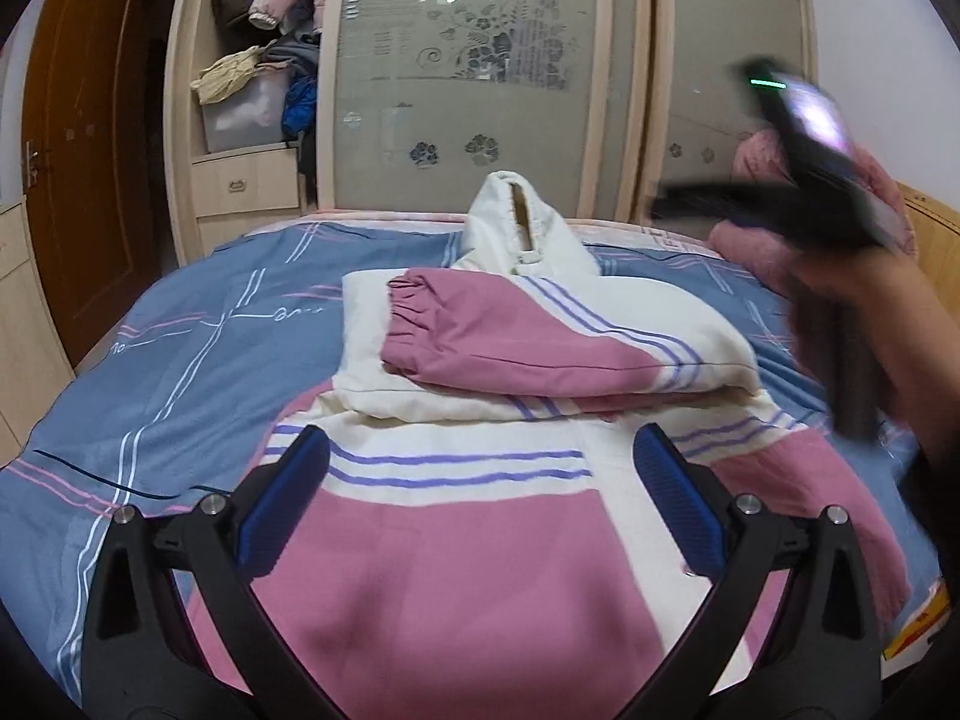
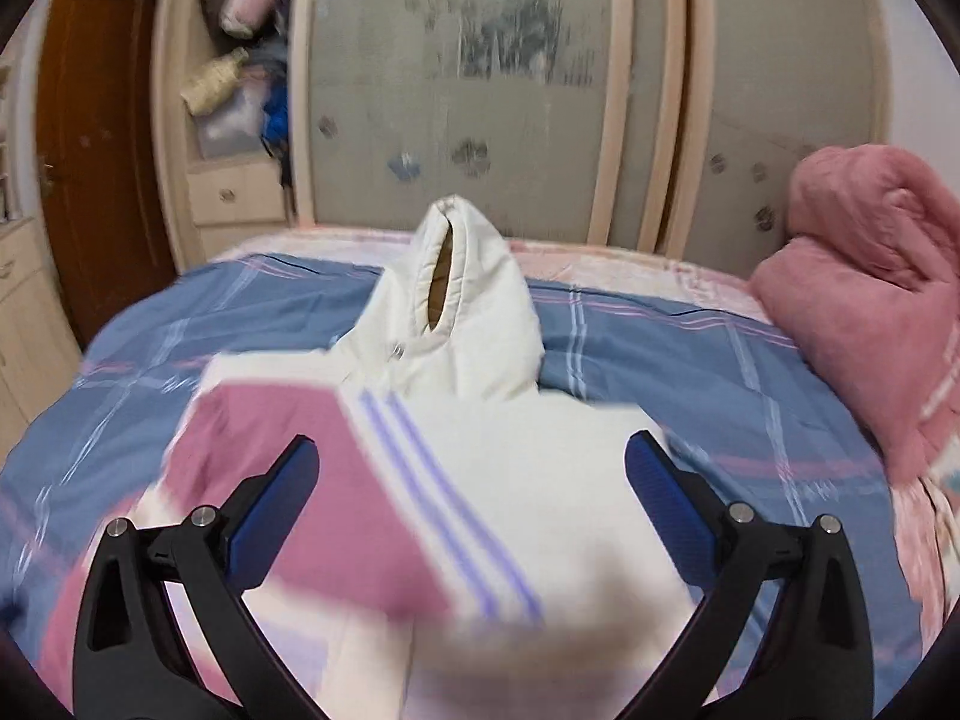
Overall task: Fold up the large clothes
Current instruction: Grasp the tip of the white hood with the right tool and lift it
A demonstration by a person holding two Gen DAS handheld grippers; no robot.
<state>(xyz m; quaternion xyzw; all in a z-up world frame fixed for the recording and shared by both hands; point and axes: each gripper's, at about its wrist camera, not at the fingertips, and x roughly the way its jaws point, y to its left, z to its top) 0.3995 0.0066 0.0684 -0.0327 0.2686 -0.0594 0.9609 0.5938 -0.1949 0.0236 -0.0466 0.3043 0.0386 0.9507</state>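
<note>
One sleeve [image 1: 510,342] of the hooded jacket [image 1: 456,516] is already folded: the pink sleeve with its gathered cuff lies crosswise over the cream chest, cuff toward the left, just near of the hood [image 1: 516,228]. The jacket lies spread on the blue checked bedsheet [image 1: 150,372], hood at the far end toward the wardrobe [image 1: 468,60], pink hem nearest the cameras. At the right a second pink sleeve [image 1: 840,498] appears to lie out to the side, not yet brought in. Neither gripper holds cloth: the left gripper [image 1: 480,498] hangs with its blue pads spread wide above the jacket's lower body, and the right gripper [image 2: 474,498] is likewise wide apart over the chest, its view smeared by motion. By my judgement the fold is under halfway: the remaining sleeve, then the body and hood, are left. A pink quilt [image 2: 870,276] sits at the far right of the bed.
</note>
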